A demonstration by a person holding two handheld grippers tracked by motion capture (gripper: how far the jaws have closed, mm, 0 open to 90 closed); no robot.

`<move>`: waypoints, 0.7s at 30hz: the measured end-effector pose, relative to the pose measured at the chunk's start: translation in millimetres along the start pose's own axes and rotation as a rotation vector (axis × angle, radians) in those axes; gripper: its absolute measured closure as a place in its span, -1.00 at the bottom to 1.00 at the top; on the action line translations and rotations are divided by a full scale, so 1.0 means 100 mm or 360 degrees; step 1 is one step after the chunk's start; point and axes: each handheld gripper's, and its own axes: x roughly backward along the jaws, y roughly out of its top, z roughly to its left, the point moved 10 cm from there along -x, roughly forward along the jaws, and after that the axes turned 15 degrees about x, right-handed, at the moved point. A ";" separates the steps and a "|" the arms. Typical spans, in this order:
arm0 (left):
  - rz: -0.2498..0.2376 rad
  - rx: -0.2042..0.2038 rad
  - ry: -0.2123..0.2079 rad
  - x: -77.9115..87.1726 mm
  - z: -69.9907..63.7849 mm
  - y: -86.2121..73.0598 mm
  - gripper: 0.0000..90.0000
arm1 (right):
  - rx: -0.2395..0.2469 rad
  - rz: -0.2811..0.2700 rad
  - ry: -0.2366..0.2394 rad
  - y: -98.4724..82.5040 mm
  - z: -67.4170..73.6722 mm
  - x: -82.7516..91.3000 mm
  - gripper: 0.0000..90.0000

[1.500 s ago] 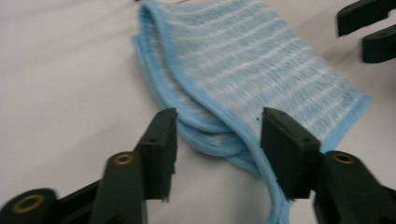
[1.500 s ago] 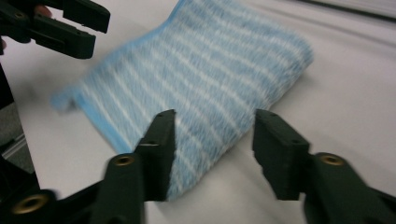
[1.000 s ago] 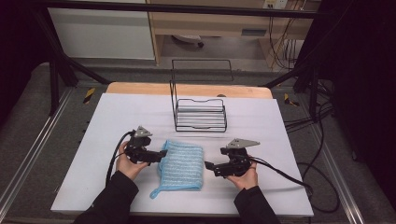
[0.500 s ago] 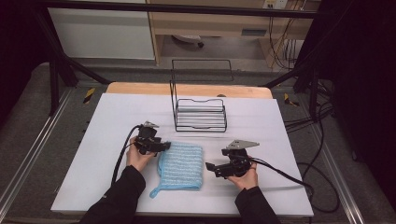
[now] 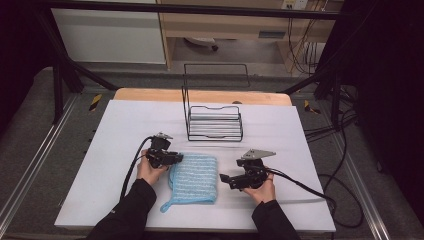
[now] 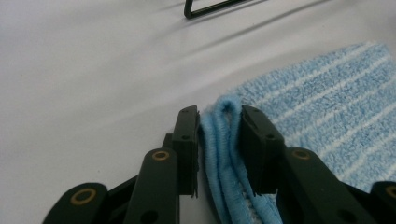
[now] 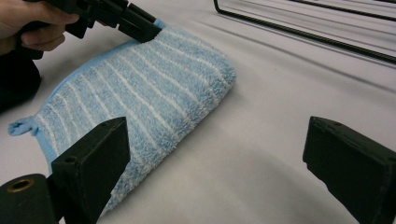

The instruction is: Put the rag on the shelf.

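While my left gripper (image 5: 176, 158) pinches the folded blue towel's (image 5: 194, 177) far left corner, my right gripper (image 5: 223, 178) sits spread just beside its right edge. Everything's on a white table (image 5: 125, 130), wire rack (image 5: 214, 122) further back, dark room around.

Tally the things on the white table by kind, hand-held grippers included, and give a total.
Blue striped towel: 1
Black wire rack: 1
Hand-held grippers: 2, the left hand-held gripper and the right hand-held gripper
Total: 4
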 end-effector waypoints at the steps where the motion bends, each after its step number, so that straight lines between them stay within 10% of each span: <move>1: 0.0003 0.0000 0.0000 0.00 0.00 0.00 0.57 | -0.0002 -0.0007 -0.0001 0.01 -0.01 -0.01 -0.81; 21: -0.0041 -0.0064 0.0017 -0.01 -0.03 -0.02 0.69 | -0.0034 0.0058 -0.0027 0.25 -0.24 -0.55 -0.32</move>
